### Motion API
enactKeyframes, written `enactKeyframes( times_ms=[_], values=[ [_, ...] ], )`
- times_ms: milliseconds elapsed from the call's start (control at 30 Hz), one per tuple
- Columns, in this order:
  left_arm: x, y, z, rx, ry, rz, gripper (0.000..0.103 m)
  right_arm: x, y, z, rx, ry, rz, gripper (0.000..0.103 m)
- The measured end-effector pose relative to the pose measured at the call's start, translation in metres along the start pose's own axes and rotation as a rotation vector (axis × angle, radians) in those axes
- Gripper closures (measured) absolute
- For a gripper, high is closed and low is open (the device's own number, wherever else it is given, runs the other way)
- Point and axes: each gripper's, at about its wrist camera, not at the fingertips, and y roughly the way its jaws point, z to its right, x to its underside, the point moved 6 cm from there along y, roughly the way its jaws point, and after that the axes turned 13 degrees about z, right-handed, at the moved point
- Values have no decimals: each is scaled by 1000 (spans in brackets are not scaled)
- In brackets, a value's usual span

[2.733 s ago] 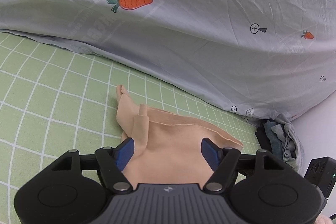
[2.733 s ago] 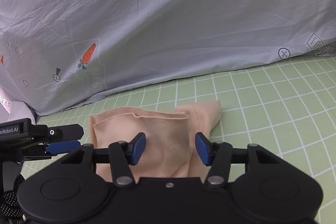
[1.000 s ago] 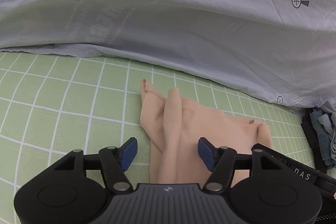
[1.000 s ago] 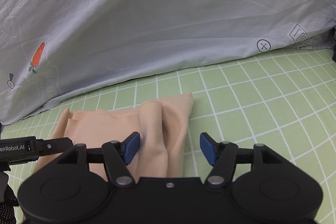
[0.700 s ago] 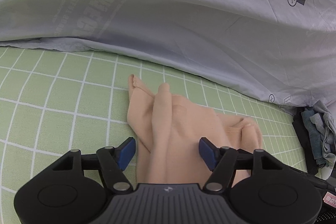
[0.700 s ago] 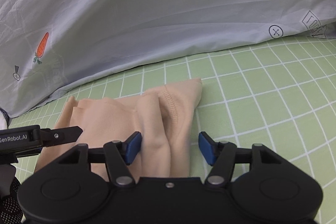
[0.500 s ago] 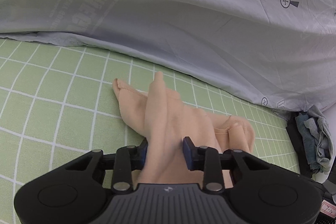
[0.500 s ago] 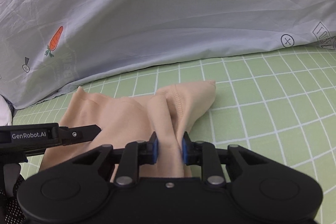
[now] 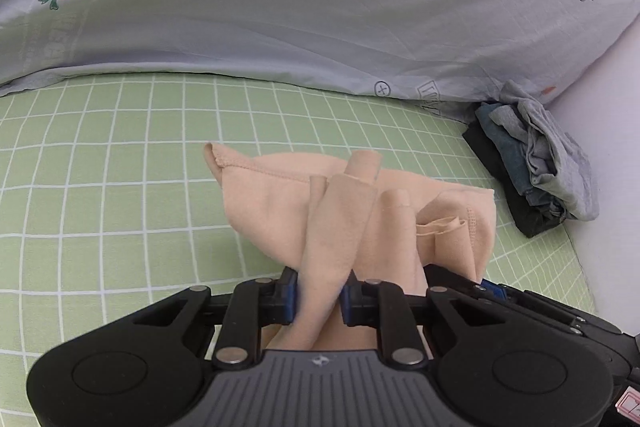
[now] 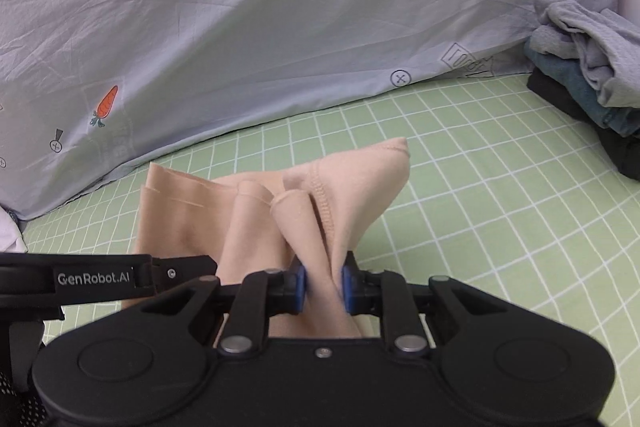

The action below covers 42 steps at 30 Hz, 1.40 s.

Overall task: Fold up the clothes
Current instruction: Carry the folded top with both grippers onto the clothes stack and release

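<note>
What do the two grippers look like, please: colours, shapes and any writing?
Both are black plastic with round discs, silver screws and blue finger pads. The left gripper has a ribbed grey centre panel with a small logo. Its side, in the right gripper camera, reads GenRobot.AI.

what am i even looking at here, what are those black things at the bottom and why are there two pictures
The black shapes are hand-held grippers, one in each of a person's hands. Each carries a wide-angle camera looking forward along its two blue-padded fingers, so there are two pictures of the same moment: one from the left gripper, one from the right gripper.

The surface is a green sheet with a white grid. Behind it bulges a grey quilt printed with carrots. A stack of dark and grey clothes sits off to the side.

Both grippers are shut on the same peach garment, each pinching a bunched part of it. In the right gripper's picture, the black bar on the left is the other gripper.
</note>
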Motion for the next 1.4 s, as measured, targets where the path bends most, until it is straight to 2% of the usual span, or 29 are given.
enactKeyframes(
  times_ms=[267, 533, 667, 867, 1100, 1267, 1400],
  values=[
    [19, 3, 115, 148, 97, -8, 82, -33, -70, 95, 144, 54, 97, 86],
    [26, 38, 238, 273, 154, 4, 82, -72, -103, 206, 239, 72, 203, 86],
    [22, 58, 291, 323, 162, 5, 83, -95, -106, 256, 267, 91, 251, 86],
    [0, 99, 346, 378, 141, -5, 83, -133, -92, 318, 303, 81, 291, 86],
    [-45, 164, 392, 378, 107, 11, 83, -193, -54, 383, 331, 32, 333, 86],
    [-95, 208, 418, 350, 87, 62, 83, -251, -8, 417, 293, 1, 380, 86],
    [-117, 258, 407, 309, -5, 51, 83, -267, 53, 444, 267, 4, 344, 88]
  ],
)
